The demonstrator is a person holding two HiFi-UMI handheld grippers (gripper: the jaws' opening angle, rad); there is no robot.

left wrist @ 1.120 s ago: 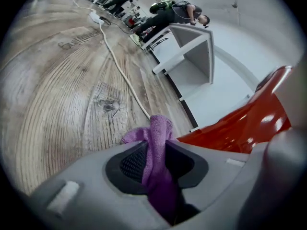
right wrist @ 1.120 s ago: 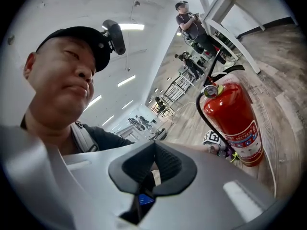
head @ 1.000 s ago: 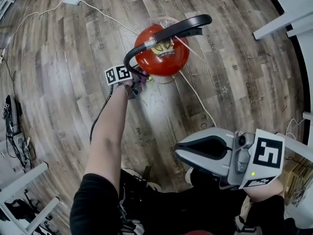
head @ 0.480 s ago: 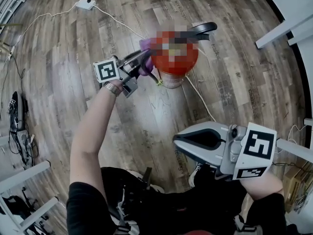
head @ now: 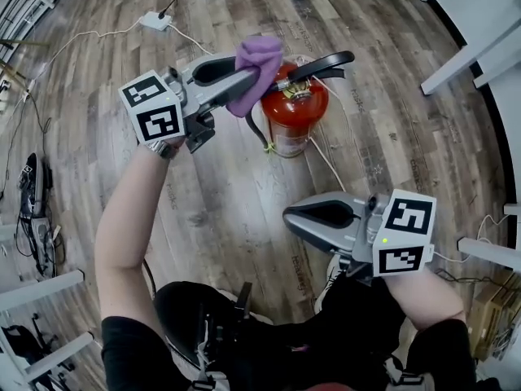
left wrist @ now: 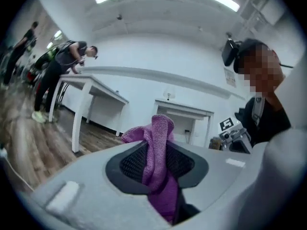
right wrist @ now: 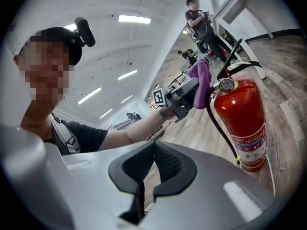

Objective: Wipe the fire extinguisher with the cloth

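Observation:
A red fire extinguisher (head: 295,114) with a black hose and handle stands upright on the wood floor; it also shows at the right of the right gripper view (right wrist: 242,123). My left gripper (head: 244,76) is held high, level with the extinguisher's top and just left of it. It is shut on a purple cloth (head: 259,62), which bunches up between its pads (left wrist: 156,162). My right gripper (head: 289,217) hangs nearer to me, apart from the extinguisher, its jaws shut with nothing in them (right wrist: 152,169).
A white power strip (head: 154,20) and its cable lie on the floor at the back left. A white cable (head: 330,163) runs past the extinguisher's base. White table legs (head: 460,55) stand at the right, and gear (head: 28,202) lies at the left edge.
My left gripper has risen with the cloth from low beside the extinguisher's body to beside its top, and has rolled. The right gripper has hardly moved.

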